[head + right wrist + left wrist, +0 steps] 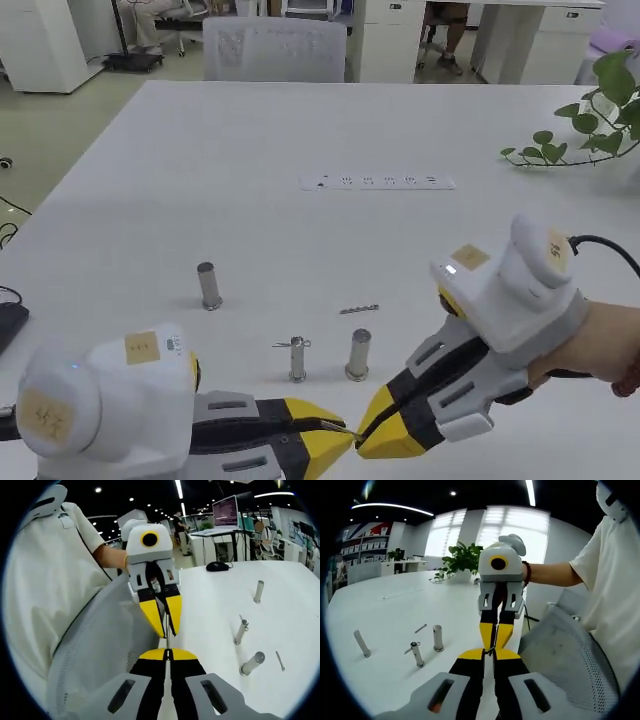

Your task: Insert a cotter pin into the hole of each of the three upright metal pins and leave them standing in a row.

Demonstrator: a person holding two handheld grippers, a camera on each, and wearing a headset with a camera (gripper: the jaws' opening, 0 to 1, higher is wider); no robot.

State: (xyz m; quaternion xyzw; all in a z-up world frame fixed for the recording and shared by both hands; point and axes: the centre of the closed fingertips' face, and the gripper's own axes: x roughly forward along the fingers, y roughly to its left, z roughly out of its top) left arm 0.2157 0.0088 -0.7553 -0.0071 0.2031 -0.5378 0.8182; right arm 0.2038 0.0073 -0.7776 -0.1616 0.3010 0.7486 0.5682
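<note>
Three upright metal pins stand on the white table (300, 120): one at the left (209, 286), a middle pin (297, 358) with a cotter pin through its hole, and a bare right pin (358, 354). A loose cotter pin (358, 309) lies flat behind them. At the table's near edge my left gripper (338, 438) and right gripper (366, 440) meet tip to tip. Both are shut on a thin cotter pin (167, 641) that spans the small gap between them. The three upright pins also stand to the left in the left gripper view (416, 654).
A white power strip (378, 182) lies mid-table. A potted plant (590, 125) trails over the far right edge. A grey mesh chair (274, 48) stands at the far side, and another mesh chair (560, 650) is behind my grippers.
</note>
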